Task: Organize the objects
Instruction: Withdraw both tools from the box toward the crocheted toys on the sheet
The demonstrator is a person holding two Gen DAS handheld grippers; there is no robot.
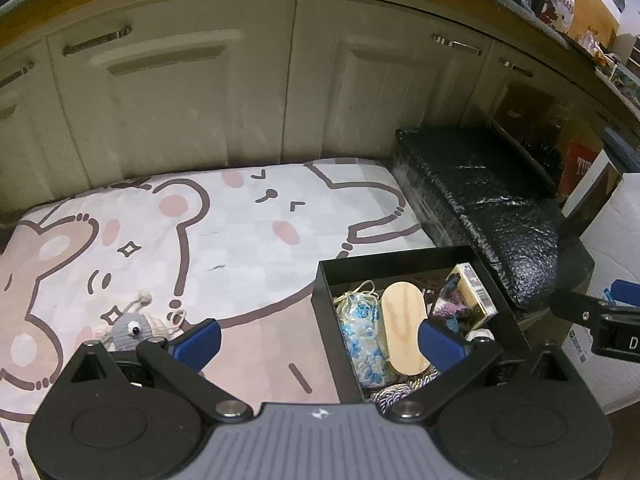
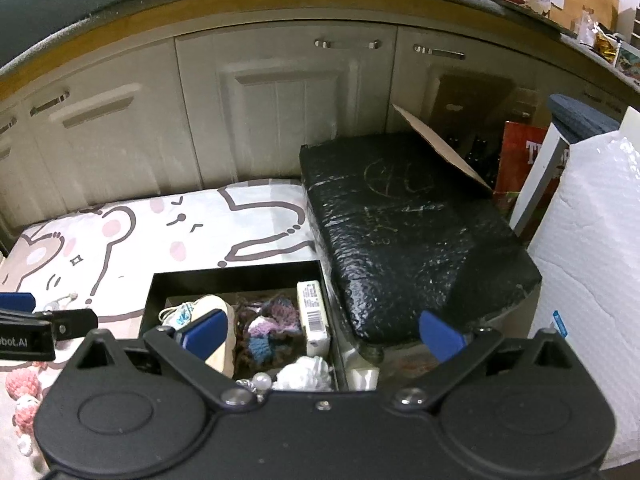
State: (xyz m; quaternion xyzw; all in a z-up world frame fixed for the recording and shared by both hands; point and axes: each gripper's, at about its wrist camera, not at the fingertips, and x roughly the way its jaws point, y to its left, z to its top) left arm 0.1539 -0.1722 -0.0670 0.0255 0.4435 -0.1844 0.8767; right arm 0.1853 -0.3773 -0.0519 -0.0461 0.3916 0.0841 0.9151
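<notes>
Cartoon-bear bedding (image 1: 248, 240) covers the work surface, a padded mat lying in front of a run of pale cabinet doors (image 1: 180, 100).

Nearest, the left gripper (image 1: 320, 342) is spread wide and holds nothing; its right finger hangs over the black box (image 1: 332, 320), its left finger over the bedding. The right gripper (image 2: 322, 332) is likewise wide open and empty, its left finger above the box interior, its right finger over the black wrapped parcel (image 2: 408, 240).

The black box sits open on the bedding, its right side against the parcel. Inside lie a blue floral pouch (image 1: 360, 332), an oval wooden piece (image 1: 404, 326), a purple and blue crochet piece (image 2: 272, 328), a small white carton with a barcode (image 2: 314, 312), a white fluffy ball (image 2: 306, 372) and a pearl bead (image 2: 262, 380).

Outside the box, a grey knitted toy (image 1: 128, 330) with one eye lies on the bedding beside the left finger of the left gripper. Pink crochet pieces (image 2: 22, 392) lie at the near left edge in the right wrist view.

Farther back, a cardboard flap (image 2: 444, 148) rises behind the parcel, with a roll of white bubble wrap (image 2: 592, 248) to the right.
</notes>
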